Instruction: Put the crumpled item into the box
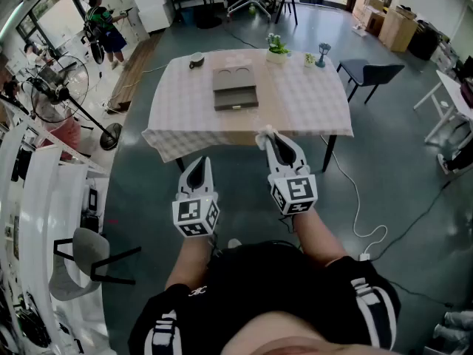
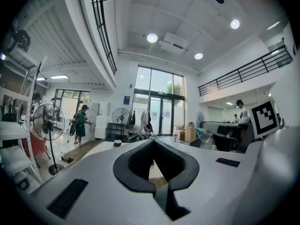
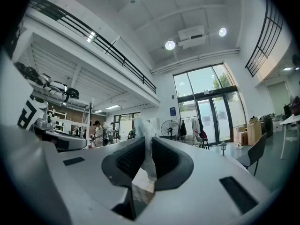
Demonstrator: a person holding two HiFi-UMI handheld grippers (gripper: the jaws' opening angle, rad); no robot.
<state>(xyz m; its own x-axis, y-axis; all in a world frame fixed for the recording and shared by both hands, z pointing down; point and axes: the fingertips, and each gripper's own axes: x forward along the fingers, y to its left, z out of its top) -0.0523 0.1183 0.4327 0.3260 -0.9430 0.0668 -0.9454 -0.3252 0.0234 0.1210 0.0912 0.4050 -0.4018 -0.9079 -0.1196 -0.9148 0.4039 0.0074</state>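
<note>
A grey-green floor [image 1: 392,146] spread under a tabletop [image 1: 310,102] covered with a pale checked cloth. A dark chair [image 1: 369,71] stood off the tabletop's right far corner, and a standing fan [image 1: 50,87] stood well off to the left.

A flat grey box [image 1: 235,87] lay near the middle of the tabletop, with two round hollows showing in its far half.

The person held both tools out on the near side of the tabletop. The left tool [image 1: 197,161] [image 2: 153,142] hung lower and short of the cloth's edge. Its jaws met at the tips with nothing between them.

The right tool [image 1: 267,137] [image 3: 147,142] reached further, its tips at the tabletop's near edge. Its jaws were pinched narrow on the crumpled item [image 1: 263,132] [image 3: 142,125], a white, thin, wrinkled scrap that stuck up past the tips. The scrap was in the air, well short of the box.

At the far edge stood a small potted plant [image 1: 278,47], and a dark bowl [image 1: 196,60] sat off to the left of it.
</note>
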